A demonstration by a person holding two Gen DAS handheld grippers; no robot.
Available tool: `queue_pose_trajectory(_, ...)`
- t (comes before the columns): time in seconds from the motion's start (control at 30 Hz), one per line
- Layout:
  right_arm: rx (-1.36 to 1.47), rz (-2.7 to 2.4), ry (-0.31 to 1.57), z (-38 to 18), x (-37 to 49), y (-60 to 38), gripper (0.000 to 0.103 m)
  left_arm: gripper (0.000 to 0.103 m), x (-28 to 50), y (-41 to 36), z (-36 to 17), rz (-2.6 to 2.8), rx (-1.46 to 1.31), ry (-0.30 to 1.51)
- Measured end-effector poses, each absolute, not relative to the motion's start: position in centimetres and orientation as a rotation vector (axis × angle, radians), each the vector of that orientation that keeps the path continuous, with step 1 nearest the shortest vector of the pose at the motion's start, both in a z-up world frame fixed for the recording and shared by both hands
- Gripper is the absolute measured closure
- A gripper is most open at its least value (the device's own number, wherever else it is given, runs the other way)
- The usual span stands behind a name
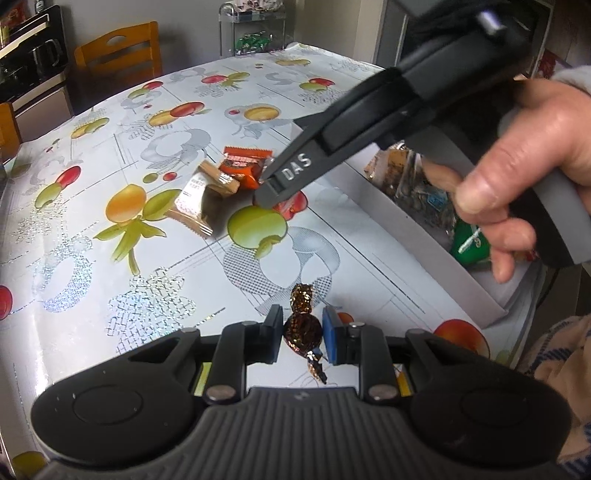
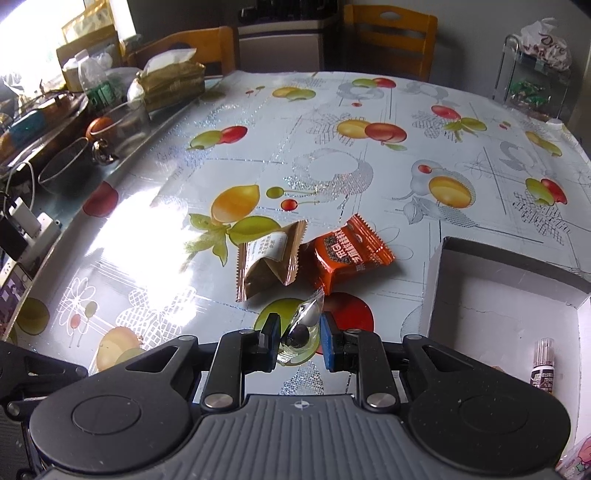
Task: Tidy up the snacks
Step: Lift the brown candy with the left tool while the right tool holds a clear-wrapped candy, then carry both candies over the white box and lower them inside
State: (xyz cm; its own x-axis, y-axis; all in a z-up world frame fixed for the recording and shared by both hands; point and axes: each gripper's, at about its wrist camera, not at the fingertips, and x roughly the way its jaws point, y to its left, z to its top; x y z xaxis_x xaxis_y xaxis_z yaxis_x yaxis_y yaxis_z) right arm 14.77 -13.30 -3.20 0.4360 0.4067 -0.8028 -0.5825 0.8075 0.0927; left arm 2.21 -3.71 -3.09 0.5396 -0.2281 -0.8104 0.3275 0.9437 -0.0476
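Note:
My left gripper [image 1: 302, 334] is shut on a brown foil-wrapped candy [image 1: 302, 328] with twisted ends, held just above the fruit-print tablecloth. In the left wrist view a hand holds my right gripper [image 1: 264, 188] over the table, its tip beside an orange snack packet [image 1: 243, 168] and a tan snack packet [image 1: 195, 201]. My right gripper [image 2: 298, 338] is shut on a clear-wrapped dark round candy [image 2: 301, 332]. The orange packet [image 2: 347, 251] and tan packet [image 2: 267, 258] lie just beyond it. A white box [image 2: 439, 266] stands to the right, holding a small stick packet [image 2: 542, 363].
The white box [image 1: 413, 236] holds several wrapped snacks along the table's right side. Bowls, a bottle, a tissue box and phones crowd a side counter [image 2: 74, 147] at left. Wooden chairs [image 2: 391, 33] stand behind the table, and a clear rack [image 2: 532, 74] with sweets sits far right.

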Motion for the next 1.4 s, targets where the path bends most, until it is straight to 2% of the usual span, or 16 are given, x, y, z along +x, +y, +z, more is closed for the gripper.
queue_pose_trajectory(1.4, -0.121, 0.524, 0.846, 0.6, 12.8, -18.7, 0.079, 0.082, 3.3, -6.1, -0.6, -0.361, 0.138, 0.869)
